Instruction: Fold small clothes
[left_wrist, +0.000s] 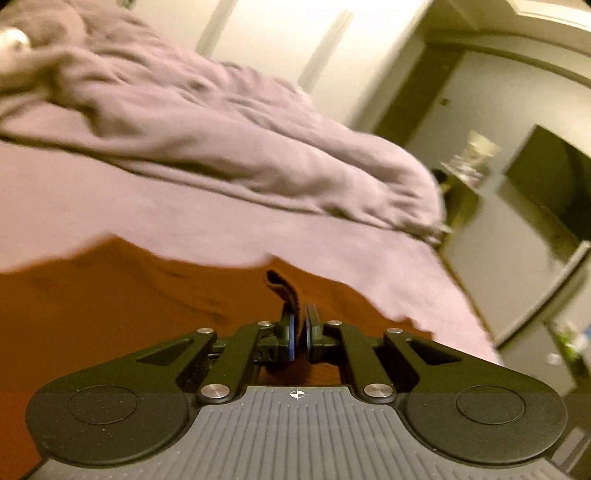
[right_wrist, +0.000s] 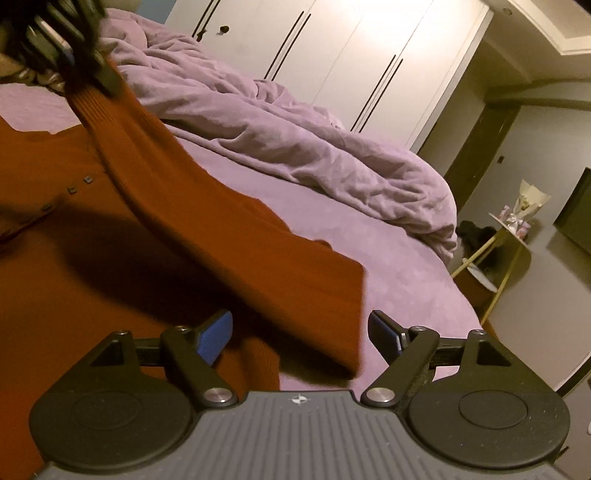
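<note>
Rust sweater (right_wrist: 122, 236), cut off at frame edge, on bed (right_wrist: 388, 280); cuff pinched in left gripper (left_wrist: 300, 328); right gripper (right_wrist: 301, 334) spread apart, holding nothing.

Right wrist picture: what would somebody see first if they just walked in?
Probably the big rust-orange sweater spread on the purple bed, with one sleeve pulled up by the left gripper at top left. The right gripper waits open below it. A crumpled lilac duvet lies behind.
</note>
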